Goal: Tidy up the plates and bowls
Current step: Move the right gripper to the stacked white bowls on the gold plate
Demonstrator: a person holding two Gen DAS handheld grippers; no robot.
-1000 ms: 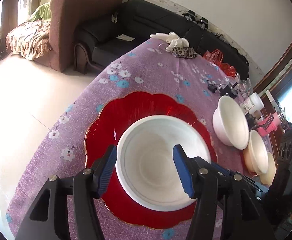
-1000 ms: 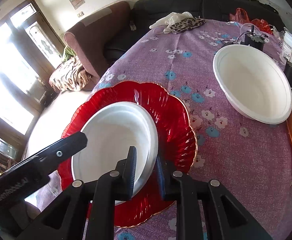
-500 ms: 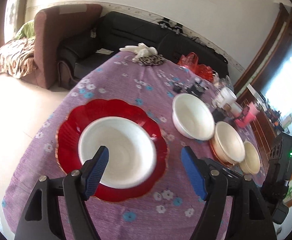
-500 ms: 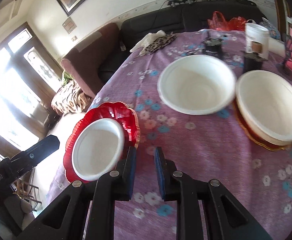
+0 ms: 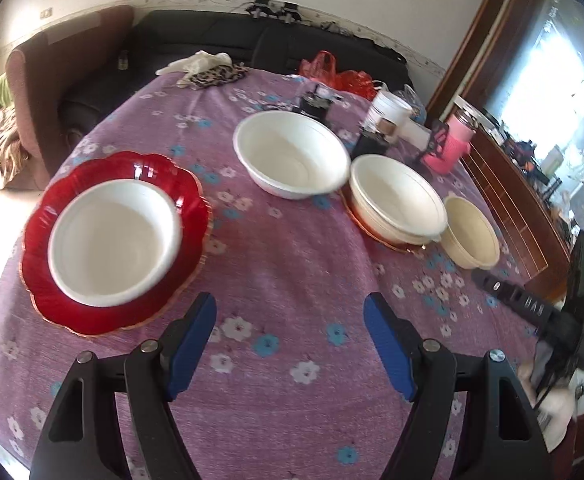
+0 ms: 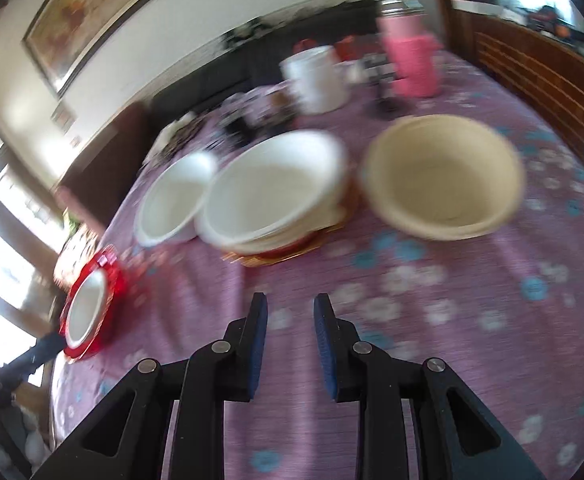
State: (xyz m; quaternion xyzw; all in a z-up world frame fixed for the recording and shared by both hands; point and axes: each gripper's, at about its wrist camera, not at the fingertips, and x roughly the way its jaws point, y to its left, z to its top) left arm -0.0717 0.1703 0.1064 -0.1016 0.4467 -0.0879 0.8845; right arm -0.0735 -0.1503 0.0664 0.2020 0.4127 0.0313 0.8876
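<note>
- White bowl (image 5: 114,236) sits nested on the red plate (image 5: 190,196) at the table's left.
- Large white bowl (image 5: 292,156), bowl on a second plate (image 5: 398,200) and cream bowl (image 6: 440,180) stand in a row, rims close.
- Left gripper (image 5: 290,344) is spread wide, empty; right gripper (image 6: 290,344) is narrowly parted, empty.
- Next pick (probably the cream bowl): pinch one rim squarely, lift clear of its neighbour.
- Pink flask (image 5: 454,144) and white tub (image 5: 388,114) crowd the far side.

Count, worktop (image 5: 292,280):
- White bowls: 3, namely one on the red plate (image 5: 112,236), one standing alone (image 5: 292,156), one on the second plate (image 5: 398,200).
- Cream bowl (image 5: 470,232): 1.
- Red plates: 2, namely the scalloped plate (image 5: 188,188) and a second, mostly hidden plate (image 5: 384,240).
- Pink cup (image 5: 452,148): 1.
- White tub (image 5: 388,114): 1.
</note>
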